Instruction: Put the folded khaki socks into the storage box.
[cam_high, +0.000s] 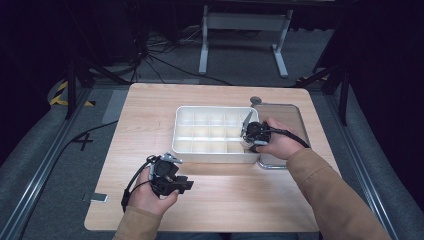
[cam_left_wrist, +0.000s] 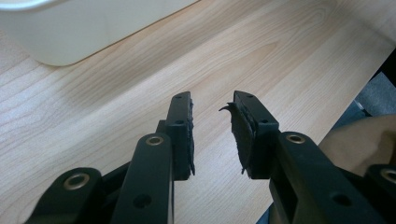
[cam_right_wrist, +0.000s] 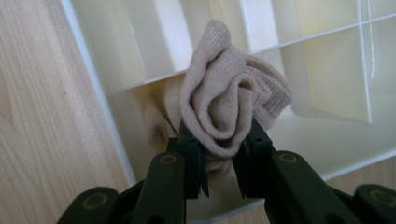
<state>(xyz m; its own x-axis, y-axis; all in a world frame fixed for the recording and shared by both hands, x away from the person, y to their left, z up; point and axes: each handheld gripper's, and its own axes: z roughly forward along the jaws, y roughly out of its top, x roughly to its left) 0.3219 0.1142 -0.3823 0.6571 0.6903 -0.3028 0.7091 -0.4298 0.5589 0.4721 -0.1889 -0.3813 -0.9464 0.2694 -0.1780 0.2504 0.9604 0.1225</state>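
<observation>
rolled sock going into the divided tray

at the near edge of the counter (cam_high: 215, 200), the left claw (cam_left_wrist: 212, 128) is sitting released in the person's left hand (cam_high: 150, 197), its pads apart with nothing but bare wood showing between them. it is hovering just in front of the white divided tray (cam_high: 177, 127), whose rounded corner is showing at the top of the left gripper view.

further in and to the right, the right claw (cam_right_wrist: 219, 158) is clenching a rolled beige sock (cam_right_wrist: 229, 107), the pads pressing into the roll from both sides. the right hand (cam_high: 277, 142) is holding it over the tray's near right corner. in the right gripper view the sock is sitting down in a compartment by the tray's outer wall, its top bulging up above a divider.

beyond the right hand, a grey metal tray (cam_high: 287, 110) is lying just beside the white one, and a small round object (cam_high: 255, 100) is resting at its far left corner.
</observation>
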